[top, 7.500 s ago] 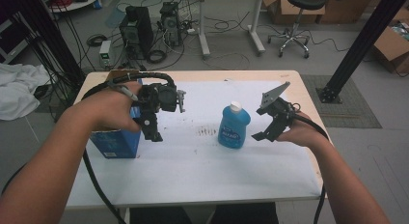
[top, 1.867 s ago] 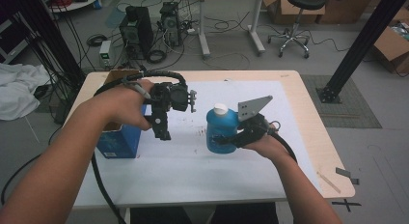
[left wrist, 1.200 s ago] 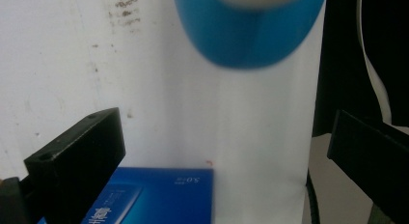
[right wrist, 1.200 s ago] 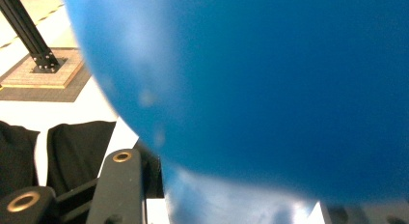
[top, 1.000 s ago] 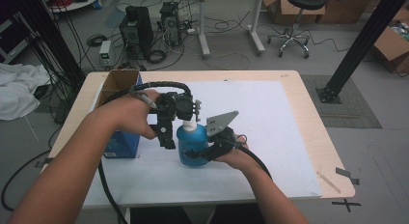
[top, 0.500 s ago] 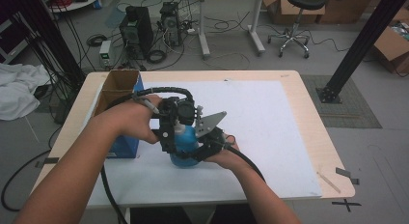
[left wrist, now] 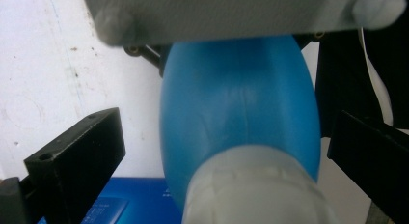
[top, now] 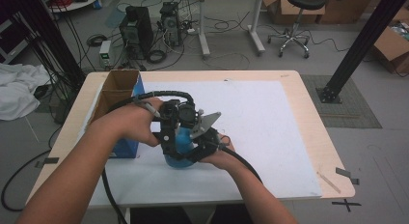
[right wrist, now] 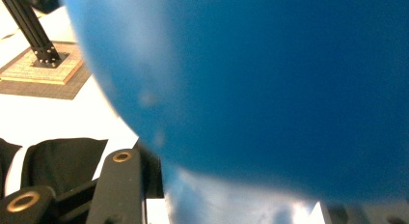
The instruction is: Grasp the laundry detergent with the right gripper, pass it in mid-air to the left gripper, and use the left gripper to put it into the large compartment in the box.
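Observation:
A blue bottle (top: 179, 147) with a white cap (left wrist: 255, 190) stands at the table's front left. My right gripper (top: 195, 149) is shut on its body from the right; its grey plate (top: 205, 123) sticks up beside the bottle. In the right gripper view the blue bottle wall (right wrist: 265, 89) lies right against the camera, above one black finger (right wrist: 120, 185). My left gripper (top: 173, 137) points down over the bottle's top and is open. Its two black fingers (left wrist: 77, 161) stand wide on either side of the bottle (left wrist: 241, 113), apart from it.
An open cardboard box (top: 118, 96) with a blue side (left wrist: 120, 204) stands just left of the bottle, close behind my left hand. A white sheet (top: 270, 118) covers most of the wooden table (top: 318, 137). A black post's foot (top: 333, 93) stands on the floor to the right.
My right gripper has carried the blue bottle left and toward the front edge, up under the left gripper. The left gripper has shifted slightly right over the bottle's top.

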`<action>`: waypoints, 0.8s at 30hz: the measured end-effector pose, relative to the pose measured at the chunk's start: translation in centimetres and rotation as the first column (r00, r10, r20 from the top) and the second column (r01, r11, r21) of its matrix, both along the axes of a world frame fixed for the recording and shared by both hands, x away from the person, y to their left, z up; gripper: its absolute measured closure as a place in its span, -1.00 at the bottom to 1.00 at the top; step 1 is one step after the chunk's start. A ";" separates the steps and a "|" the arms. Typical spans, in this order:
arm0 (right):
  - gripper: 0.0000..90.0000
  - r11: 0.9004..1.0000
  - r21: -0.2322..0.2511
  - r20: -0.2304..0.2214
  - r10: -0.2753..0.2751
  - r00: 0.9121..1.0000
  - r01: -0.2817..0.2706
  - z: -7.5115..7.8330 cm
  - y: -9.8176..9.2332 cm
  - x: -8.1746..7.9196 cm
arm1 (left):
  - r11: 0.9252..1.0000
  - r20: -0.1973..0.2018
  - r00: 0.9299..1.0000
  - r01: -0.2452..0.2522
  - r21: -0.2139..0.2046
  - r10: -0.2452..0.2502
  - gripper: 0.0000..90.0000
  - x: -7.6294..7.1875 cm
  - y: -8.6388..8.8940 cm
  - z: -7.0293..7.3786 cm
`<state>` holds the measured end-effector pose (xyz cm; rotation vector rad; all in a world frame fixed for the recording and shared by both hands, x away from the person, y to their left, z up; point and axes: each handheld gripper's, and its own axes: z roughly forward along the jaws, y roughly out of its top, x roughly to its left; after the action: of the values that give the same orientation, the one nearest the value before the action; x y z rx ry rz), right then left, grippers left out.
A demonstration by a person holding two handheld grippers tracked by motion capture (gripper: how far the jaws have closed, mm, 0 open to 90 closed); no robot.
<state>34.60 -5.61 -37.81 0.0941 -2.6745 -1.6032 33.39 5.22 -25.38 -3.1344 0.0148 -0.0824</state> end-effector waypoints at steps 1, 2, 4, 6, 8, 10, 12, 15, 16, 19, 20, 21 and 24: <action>0.02 1.000 0.002 0.006 0.004 1.000 -0.004 0.0 0.1 0.0 | 1.000 0.002 1.000 0.000 -0.003 0.000 -1.00 0.0 0.0 -0.1; 0.02 1.000 0.006 0.009 0.004 1.000 -0.004 0.0 0.2 0.0 | 1.000 0.002 1.000 0.002 0.002 -0.002 -1.00 0.0 0.0 -0.1; 0.02 1.000 0.006 0.009 0.006 1.000 -0.006 0.1 0.3 0.0 | 1.000 0.002 1.000 0.001 0.007 -0.001 -1.00 0.0 0.0 -0.2; 0.02 1.000 0.008 0.000 0.007 1.000 -0.007 0.1 0.4 -0.2 | 1.000 0.002 1.000 -0.002 0.009 0.002 -0.99 0.0 0.0 -0.4; 0.02 1.000 0.005 -0.004 0.008 1.000 -0.008 0.1 0.4 -0.2 | 1.000 0.007 1.000 -0.003 0.012 0.003 -0.99 -0.1 0.1 -0.5; 0.02 1.000 0.006 0.000 0.008 1.000 -0.008 0.1 0.5 -0.2 | 1.000 0.010 1.000 -0.005 0.012 0.005 -0.98 -0.1 0.1 -0.5; 0.02 1.000 0.003 0.000 0.009 1.000 -0.009 0.1 0.5 -0.2 | 1.000 0.017 1.000 -0.006 0.015 0.006 -0.97 -0.1 0.2 -0.6; 0.02 1.000 0.002 -0.006 0.007 1.000 -0.007 0.1 0.5 -0.2 | 1.000 0.029 1.000 -0.006 0.014 0.006 -0.90 -0.1 0.2 -0.6; 0.02 1.000 0.006 0.002 0.007 1.000 -0.007 0.1 0.5 -0.2 | 1.000 0.026 1.000 -0.006 0.015 0.006 -0.88 -0.1 0.2 -0.5; 0.02 1.000 0.007 0.001 0.007 1.000 -0.007 0.1 0.5 -0.1 | 1.000 0.025 1.000 -0.005 0.016 0.005 -0.79 -0.2 0.2 -0.5; 0.02 1.000 0.006 0.001 0.007 1.000 -0.007 0.1 0.5 -0.1 | 1.000 0.027 1.000 -0.004 0.016 0.004 -0.78 -0.2 0.2 -0.5; 0.02 1.000 0.002 -0.005 0.007 1.000 -0.007 0.2 0.5 -0.2 | 1.000 0.030 1.000 -0.003 0.012 0.003 -0.78 -0.2 0.2 -0.5; 0.02 1.000 0.004 -0.002 0.007 1.000 -0.007 0.2 0.5 -0.2 | 1.000 0.026 1.000 -0.003 0.015 0.002 -0.68 -0.2 0.1 -0.4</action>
<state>34.40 -5.06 -37.66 0.1018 -2.6666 -1.6056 33.22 5.37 -25.76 -3.1176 0.0111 -0.1216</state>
